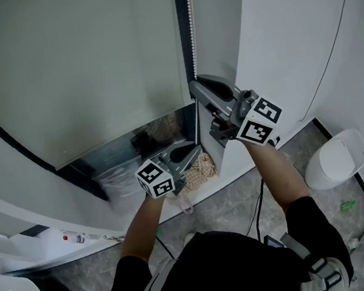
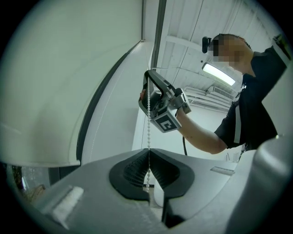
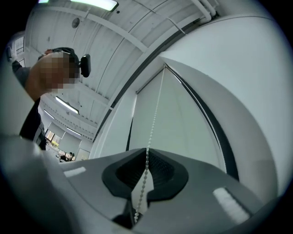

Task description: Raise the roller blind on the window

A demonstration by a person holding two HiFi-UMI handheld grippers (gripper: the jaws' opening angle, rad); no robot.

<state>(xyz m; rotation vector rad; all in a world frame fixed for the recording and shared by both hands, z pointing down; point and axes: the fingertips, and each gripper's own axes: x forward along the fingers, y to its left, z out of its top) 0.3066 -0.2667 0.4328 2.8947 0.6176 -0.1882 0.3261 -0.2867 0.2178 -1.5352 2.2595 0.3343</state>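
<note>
The pale roller blind (image 1: pixel 74 69) covers most of the window, its lower edge a little above the sill. A white bead chain (image 1: pixel 190 35) hangs down the blind's right side. My right gripper (image 1: pixel 195 88) is the higher one, shut on the bead chain (image 3: pixel 153 116), which runs up out of its black pads (image 3: pixel 160 167). Lower down, my left gripper (image 1: pixel 194 152) is shut on the same chain (image 2: pixel 149 123), pinched between its pads (image 2: pixel 132 171). The left gripper view shows the right gripper (image 2: pixel 149 91) above, around the chain.
A dark window frame post (image 1: pixel 186 49) stands beside the chain, with a white wall (image 1: pixel 287 36) and a thin cable (image 1: pixel 337 43) to the right. Under the blind, an open strip of glass (image 1: pixel 160 132) shows. A white round bin (image 1: pixel 336 159) sits on the floor at the right.
</note>
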